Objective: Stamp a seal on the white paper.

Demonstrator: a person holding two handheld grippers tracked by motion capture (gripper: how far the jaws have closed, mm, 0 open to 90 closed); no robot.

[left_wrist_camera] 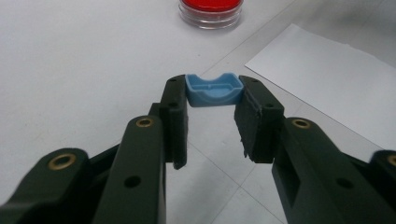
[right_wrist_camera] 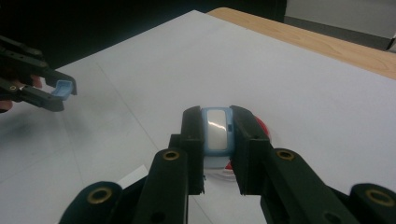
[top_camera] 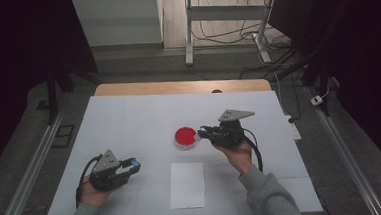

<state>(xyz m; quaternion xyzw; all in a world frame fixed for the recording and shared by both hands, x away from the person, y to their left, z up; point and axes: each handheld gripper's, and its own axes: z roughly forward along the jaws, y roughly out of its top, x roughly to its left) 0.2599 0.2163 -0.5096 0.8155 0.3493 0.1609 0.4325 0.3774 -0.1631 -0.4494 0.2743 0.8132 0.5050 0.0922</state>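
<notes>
Blue plastic cap (left_wrist_camera: 214, 90), pinched in your left tool (left_wrist_camera: 214, 100), and blue stamp body (right_wrist_camera: 216, 129), clamped in your right tool (right_wrist_camera: 216, 135), appear light, rigid, slippery; grip flat sides.

The left tongs (left_wrist_camera: 212, 123) and the right tongs (right_wrist_camera: 218, 140) are showing matt black plastic with brass-coloured pins. The blue cap (left_wrist_camera: 214, 89) is looking like smooth matt plastic; the blue piece (right_wrist_camera: 216, 129) is carrying a glossy pale face. The round dish (left_wrist_camera: 211, 11) is gleaming as clear plastic. The bench (right_wrist_camera: 327, 42) is showing wood under white matt paper.
</notes>
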